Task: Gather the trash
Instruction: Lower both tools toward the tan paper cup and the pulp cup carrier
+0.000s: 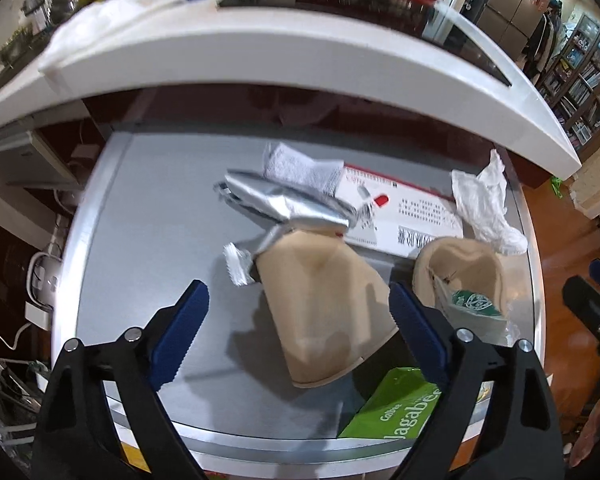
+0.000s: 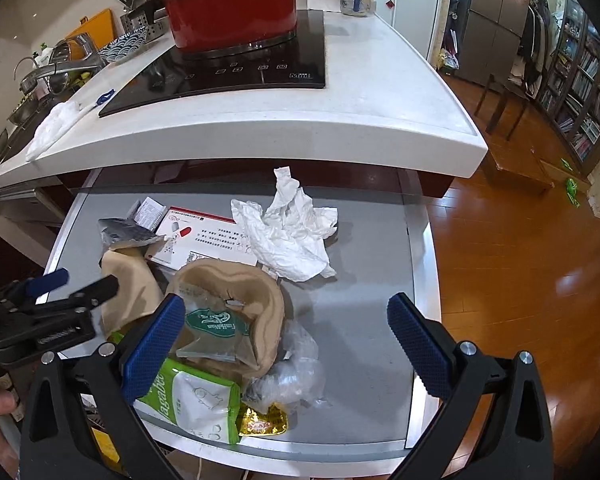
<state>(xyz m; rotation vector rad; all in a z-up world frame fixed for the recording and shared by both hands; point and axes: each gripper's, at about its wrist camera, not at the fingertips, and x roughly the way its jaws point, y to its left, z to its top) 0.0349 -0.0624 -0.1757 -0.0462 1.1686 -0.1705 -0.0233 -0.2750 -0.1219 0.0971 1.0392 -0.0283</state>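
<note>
Trash lies on a grey table (image 1: pixel 148 216) (image 2: pixel 372 256). My left gripper (image 1: pixel 300 320) is open above a flattened tan paper cup (image 1: pixel 320 304) (image 2: pixel 128 280). A silver foil wrapper (image 1: pixel 276 200) (image 2: pixel 120 232) lies beyond the cup. A second crushed tan cup (image 1: pixel 460 272) (image 2: pixel 236 292) holds a green-and-white packet (image 2: pixel 212 328). My right gripper (image 2: pixel 284 344) is open above that cup and clear plastic film (image 2: pixel 296 372). A crumpled white tissue (image 2: pixel 292 232) (image 1: pixel 484 204), a green snack bag (image 2: pixel 196 396) (image 1: pixel 396 408), a gold wrapper (image 2: pixel 264 424) and a white leaflet (image 1: pixel 404 212) (image 2: pixel 208 240) lie around.
A white counter (image 2: pixel 380 112) overhangs the table's far side, with a black cooktop (image 2: pixel 228 72) and a red pot (image 2: pixel 232 12) on it. A wooden floor (image 2: pixel 520 260) lies to the right. Cables and a power strip (image 1: pixel 40 280) sit left of the table.
</note>
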